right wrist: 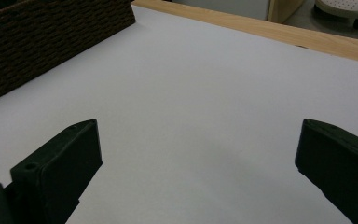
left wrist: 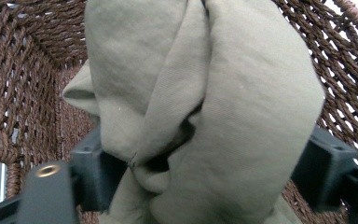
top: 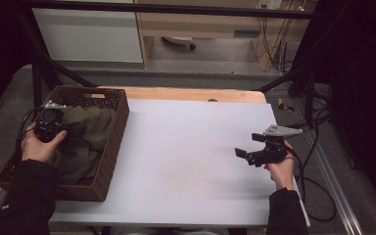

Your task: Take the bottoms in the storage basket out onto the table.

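Note:
An olive-green cloth (top: 85, 142) lies bunched in a dark brown wicker basket (top: 119, 125) at the left end of the table. My left gripper (top: 73, 131) reaches into the basket from its left side. In the left gripper view the cloth (left wrist: 205, 93) bulges between the jaws of the left gripper (left wrist: 205, 158), which stand wide apart on either side of it, with the basket's weave (left wrist: 23, 70) behind. My right gripper (top: 248, 145) hovers open over the white table top at the right. In its own view the right gripper (right wrist: 198, 154) holds nothing.
A white sheet (top: 186, 156) covers the table, with a wooden strip (top: 191, 94) bare along the far edge. The basket's side (right wrist: 42, 42) shows at the upper left of the right gripper view. Cables (top: 318, 147) trail off the table's right side.

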Tool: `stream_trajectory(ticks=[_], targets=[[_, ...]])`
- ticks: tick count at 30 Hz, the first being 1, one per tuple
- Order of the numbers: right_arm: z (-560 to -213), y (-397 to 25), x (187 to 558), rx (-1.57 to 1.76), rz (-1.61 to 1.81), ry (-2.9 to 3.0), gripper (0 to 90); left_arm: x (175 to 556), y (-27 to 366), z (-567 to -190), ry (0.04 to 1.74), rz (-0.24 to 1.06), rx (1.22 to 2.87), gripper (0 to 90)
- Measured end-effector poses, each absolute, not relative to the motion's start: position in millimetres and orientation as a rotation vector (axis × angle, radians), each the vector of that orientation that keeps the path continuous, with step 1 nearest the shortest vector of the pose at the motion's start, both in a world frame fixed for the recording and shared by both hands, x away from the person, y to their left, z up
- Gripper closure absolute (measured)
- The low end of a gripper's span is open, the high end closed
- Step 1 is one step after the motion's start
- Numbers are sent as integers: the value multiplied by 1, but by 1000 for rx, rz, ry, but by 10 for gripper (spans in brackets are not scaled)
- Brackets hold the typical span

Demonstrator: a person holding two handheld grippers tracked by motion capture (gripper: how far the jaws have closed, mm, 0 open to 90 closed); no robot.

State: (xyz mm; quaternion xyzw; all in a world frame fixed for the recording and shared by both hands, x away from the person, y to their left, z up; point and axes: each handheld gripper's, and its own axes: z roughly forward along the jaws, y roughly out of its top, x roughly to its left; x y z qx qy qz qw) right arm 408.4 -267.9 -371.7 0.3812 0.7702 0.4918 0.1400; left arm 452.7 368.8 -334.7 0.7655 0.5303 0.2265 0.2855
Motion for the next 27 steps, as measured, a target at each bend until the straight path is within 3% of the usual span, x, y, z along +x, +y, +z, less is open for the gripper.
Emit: stream_trajectory(ticks=[16, 27], targets=[[-371, -268, 408, 1101, 1423, 2223, 12, 452, 367, -335, 1399, 593, 2064, 560], [-371, -268, 408, 1101, 1422, 2223, 12, 451, 366, -335, 1391, 556, 2087, 704]])
